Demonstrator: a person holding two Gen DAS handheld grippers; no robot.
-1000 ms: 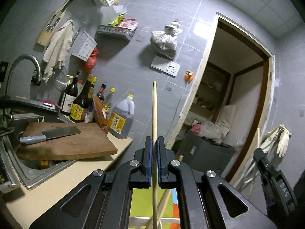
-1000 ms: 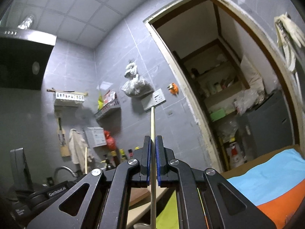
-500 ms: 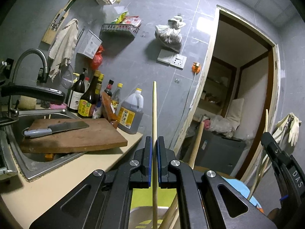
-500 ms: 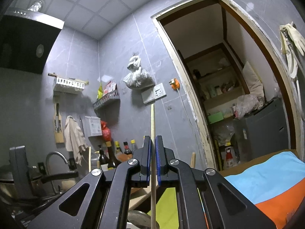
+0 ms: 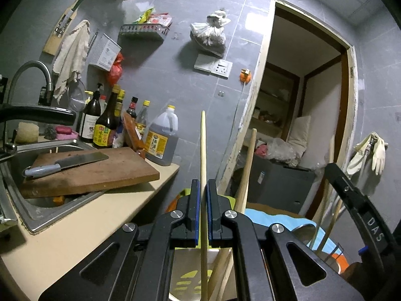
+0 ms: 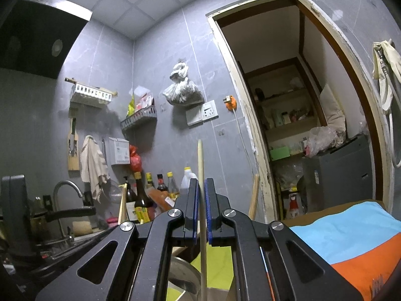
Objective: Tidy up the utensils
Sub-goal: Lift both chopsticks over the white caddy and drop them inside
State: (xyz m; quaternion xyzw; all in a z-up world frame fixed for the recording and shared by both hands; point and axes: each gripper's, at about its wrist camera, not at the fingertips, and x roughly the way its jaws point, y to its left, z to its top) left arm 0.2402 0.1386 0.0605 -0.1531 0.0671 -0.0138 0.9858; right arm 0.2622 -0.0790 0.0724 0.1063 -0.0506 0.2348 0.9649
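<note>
At nine o'clock a cleaver lies on the cutting board. The left gripper is clamped on a chopstick pointing to twelve; the right gripper pinches another chopstick likewise

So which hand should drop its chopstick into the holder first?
Left, probably. The left tongs grip the left chopstick, whose lower end hangs over the metal holder beside wooden utensils in it. The right tongs grip the right chopstick, but what lies beneath is unclear.
</note>
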